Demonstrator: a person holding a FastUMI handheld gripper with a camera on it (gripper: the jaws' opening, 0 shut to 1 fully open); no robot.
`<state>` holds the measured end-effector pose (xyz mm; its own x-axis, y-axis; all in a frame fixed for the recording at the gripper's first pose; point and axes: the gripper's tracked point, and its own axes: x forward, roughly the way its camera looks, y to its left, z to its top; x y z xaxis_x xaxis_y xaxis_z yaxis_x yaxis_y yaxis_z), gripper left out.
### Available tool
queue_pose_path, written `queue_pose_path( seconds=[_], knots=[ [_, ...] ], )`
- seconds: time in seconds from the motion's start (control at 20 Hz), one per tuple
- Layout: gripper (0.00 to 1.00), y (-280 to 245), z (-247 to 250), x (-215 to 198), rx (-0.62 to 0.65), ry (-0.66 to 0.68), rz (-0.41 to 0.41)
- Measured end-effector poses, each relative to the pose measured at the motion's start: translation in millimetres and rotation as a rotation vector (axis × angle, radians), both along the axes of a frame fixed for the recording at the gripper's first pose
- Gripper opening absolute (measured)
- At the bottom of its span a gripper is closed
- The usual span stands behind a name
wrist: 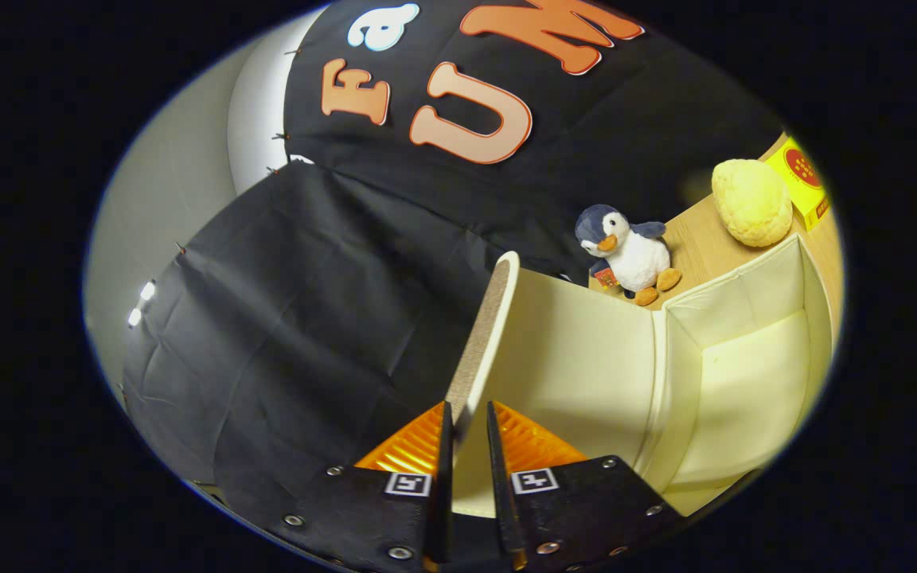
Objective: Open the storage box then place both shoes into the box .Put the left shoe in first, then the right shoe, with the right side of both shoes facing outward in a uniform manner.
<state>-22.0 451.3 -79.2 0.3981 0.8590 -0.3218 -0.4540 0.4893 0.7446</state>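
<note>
We had the gripper point(466, 426) right up on the storage box point(745, 374), and the fingers were drawn close together, clamped on the edge of the lid point(484, 342) that ran up between them and on beyond the tips. The lid stood swung up, near upright, with its pale inner face turned toward the box. The box lay open just to the side of the fingers, its cream walls and floor lit and, as far as we could see in, holding nothing. So we judged the opening step as good as done, with only the letting go left, and both shoes yet to go in: left shoe first, then the right, right sides outward.

Beyond the box, on the wooden surface point(693, 243), sat a toy penguin point(626, 251), a yellow lumpy ball point(751, 200) and a yellow carton point(805, 179). The near corner of the box was cut off behind the gripper body, and the hinge of the lid was hidden down there too, so we could not tell how far back it could fall
</note>
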Motion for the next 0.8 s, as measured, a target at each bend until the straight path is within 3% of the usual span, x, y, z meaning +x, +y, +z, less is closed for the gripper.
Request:
queue_pose_path(
  seconds=[0.15, 0.25, 0.8],
  knots=[
    [0.78, -1.0, -11.1, 1.9, -0.053, -0.008, -0.001],
    [0.94, -13.0, -16.3, 6.9, -0.092, -0.027, -0.018],
    [0.97, -144.1, -33.8, 41.6, -0.239, -0.097, -0.216]
  ],
)
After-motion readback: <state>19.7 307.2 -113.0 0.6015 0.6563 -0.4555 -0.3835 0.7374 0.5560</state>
